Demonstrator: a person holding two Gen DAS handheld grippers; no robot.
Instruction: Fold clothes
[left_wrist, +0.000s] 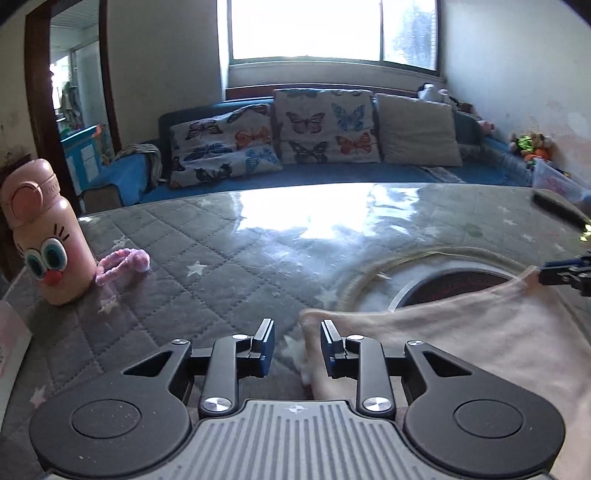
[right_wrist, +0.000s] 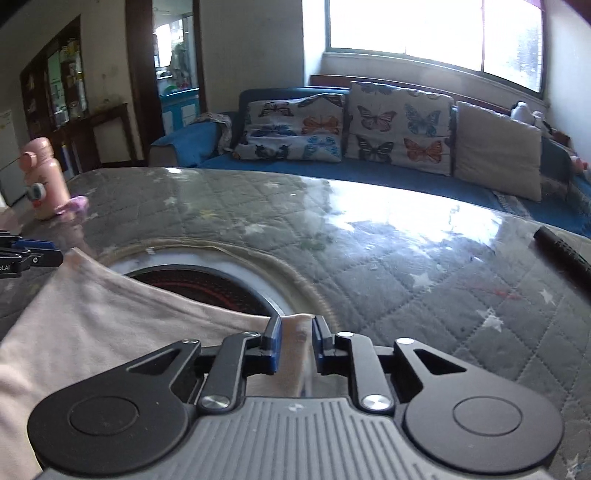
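Observation:
A pale pink garment (left_wrist: 461, 343) lies on the grey quilted table cover (left_wrist: 207, 258). My left gripper (left_wrist: 297, 341) is open, its jaws apart around the garment's left corner. In the right wrist view the same garment (right_wrist: 110, 317) spreads to the left. My right gripper (right_wrist: 296, 338) is open, with the garment's right corner lying between its jaws. Each gripper's tip shows at the edge of the other's view, at the opposite corner of the garment.
A round dark opening (right_wrist: 207, 291) with a beige rim sits in the table behind the garment. A pink cartoon bottle (left_wrist: 44, 236) and a pink fuzzy loop (left_wrist: 123, 264) stand at the left. A black marker (right_wrist: 565, 251) lies at the right. A sofa with butterfly cushions (left_wrist: 325, 125) is behind.

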